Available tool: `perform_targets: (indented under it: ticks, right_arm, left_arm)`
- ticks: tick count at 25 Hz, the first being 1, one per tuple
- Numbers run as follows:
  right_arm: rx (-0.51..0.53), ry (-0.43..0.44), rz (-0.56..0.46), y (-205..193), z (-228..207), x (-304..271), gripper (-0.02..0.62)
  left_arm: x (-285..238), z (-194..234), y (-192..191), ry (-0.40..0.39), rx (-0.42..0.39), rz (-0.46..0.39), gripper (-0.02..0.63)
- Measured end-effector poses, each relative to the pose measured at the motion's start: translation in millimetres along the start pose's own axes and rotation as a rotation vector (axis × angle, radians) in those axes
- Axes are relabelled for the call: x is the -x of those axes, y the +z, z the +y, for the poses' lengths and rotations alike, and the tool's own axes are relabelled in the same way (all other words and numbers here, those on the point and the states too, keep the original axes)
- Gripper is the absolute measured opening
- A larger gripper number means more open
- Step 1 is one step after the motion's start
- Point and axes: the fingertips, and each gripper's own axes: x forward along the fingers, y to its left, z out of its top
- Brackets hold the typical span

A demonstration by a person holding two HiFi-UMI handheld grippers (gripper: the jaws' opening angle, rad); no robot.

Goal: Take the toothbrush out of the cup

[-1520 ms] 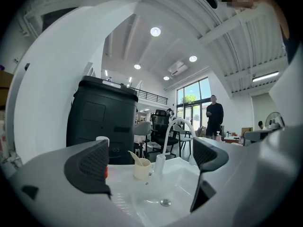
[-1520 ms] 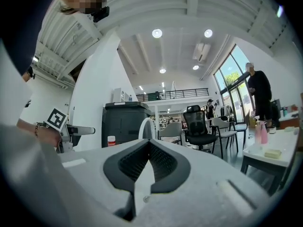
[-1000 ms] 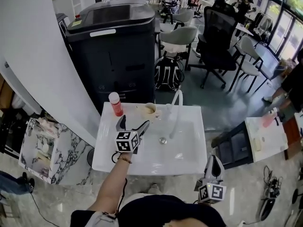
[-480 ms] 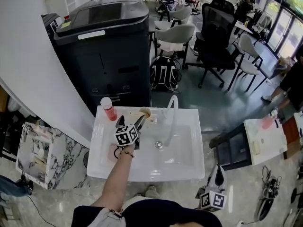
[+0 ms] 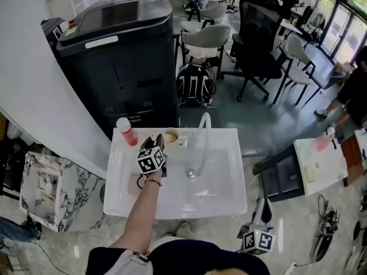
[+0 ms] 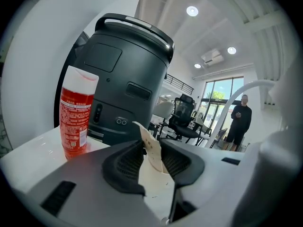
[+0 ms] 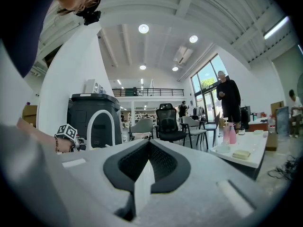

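A cream cup (image 5: pixel 171 136) stands at the back of the white sink (image 5: pixel 212 195), beside the curved white faucet (image 5: pixel 200 139). My left gripper (image 5: pixel 155 142) reaches to the cup's left side. In the left gripper view its jaws (image 6: pixel 150 148) are closing, and the pads press on a thin cream toothbrush handle (image 6: pixel 144 135) that sticks up between them. The cup's body is hidden behind the jaws there. My right gripper (image 5: pixel 262 206) hangs low in front of the sink's right corner, far from the cup. Its jaws (image 7: pixel 149 148) are shut with nothing between them.
A red bottle (image 5: pixel 126 132) with a white cap stands on the sink's back left corner, close to my left gripper, red bottle (image 6: pixel 75 115). A large black bin (image 5: pixel 120 56) stands behind the sink. A small table (image 5: pixel 321 166) is at the right.
My left gripper has moved forward to the cup's side and its jaws went from wide open to closed on the toothbrush handle. The right gripper has shifted only slightly.
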Motion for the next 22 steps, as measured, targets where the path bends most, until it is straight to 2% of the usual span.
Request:
perform_targets:
  ticks: [9,16,22]
  right_arm:
    - [0.018,0.004,-0.006,1.8,2.3,3.6,0.003]
    - [-0.003,-0.006,-0.026,6.2,6.0,6.4,0.003]
    - [0.023,0.032,-0.031,6.5,13.5,7.4,0.003]
  left_arm:
    - [3.8,-3.2,7.8,-0.013,-0.02,-0.008,0.037]
    - [13.3,-6.5,29.5,-0.029,-0.024,-0.052,0.032]
    - [40.2,-18.7,65.7,-0.075,-0.038,-0.133,0.031]
